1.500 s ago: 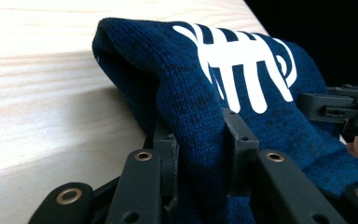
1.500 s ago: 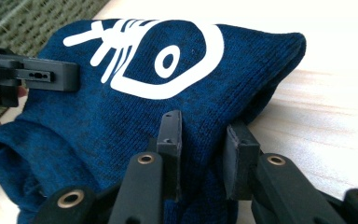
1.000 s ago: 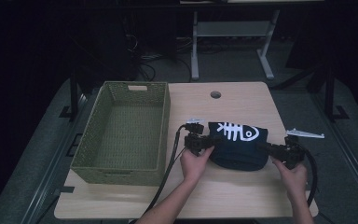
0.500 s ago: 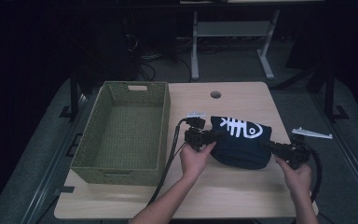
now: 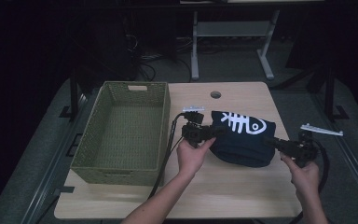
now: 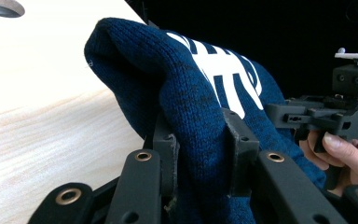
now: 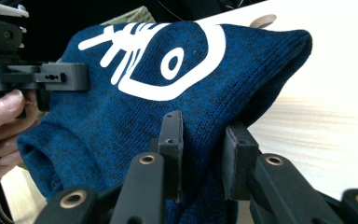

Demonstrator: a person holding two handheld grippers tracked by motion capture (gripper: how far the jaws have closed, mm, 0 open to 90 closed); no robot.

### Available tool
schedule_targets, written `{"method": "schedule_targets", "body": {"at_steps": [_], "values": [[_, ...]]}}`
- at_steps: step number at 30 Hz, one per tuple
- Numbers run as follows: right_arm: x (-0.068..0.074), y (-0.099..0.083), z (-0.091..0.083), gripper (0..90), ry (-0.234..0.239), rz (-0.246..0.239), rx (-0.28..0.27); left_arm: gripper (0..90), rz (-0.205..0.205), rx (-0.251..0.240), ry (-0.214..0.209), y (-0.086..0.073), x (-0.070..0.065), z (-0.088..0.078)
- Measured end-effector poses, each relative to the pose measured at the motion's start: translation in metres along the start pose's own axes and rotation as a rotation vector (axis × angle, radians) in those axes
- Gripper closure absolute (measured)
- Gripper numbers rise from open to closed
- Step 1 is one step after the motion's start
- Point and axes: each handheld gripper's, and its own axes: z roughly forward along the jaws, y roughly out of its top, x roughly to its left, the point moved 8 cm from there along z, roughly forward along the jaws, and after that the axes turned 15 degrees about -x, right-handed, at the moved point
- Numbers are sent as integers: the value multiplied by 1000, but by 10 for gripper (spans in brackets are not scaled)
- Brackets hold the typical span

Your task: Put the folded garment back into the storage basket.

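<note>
A: Centre right of the high view: what is the dark bundle?

B: A folded navy sweater with a white fish-skeleton print. I have it pinched at both ends. My left gripper, just left of centre, is clamped on the sweater's left edge; in the left gripper view the knit is bunched tight between the two black pads.

A: And the other side?

B: My right gripper, lower right of the high view, is closed on the sweater's right edge. The right gripper view shows the fabric squeezed between its pads, with the print in the upper left of that frame.

A: Where does the sweater sit relative to the rest?

B: Over the right half of the wooden table, just right of the green woven basket, apart from it.
</note>
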Motion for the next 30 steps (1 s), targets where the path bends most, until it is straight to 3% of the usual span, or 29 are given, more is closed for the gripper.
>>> {"method": "schedule_targets", "body": {"at_steps": [19,30], "values": [[23,21,8,722,41,7,11,696,-27,-24,-37,24,-1,-21],[36,29,16,721,72,14,10,696,-18,-30,-46,37,-1,-34]]}}
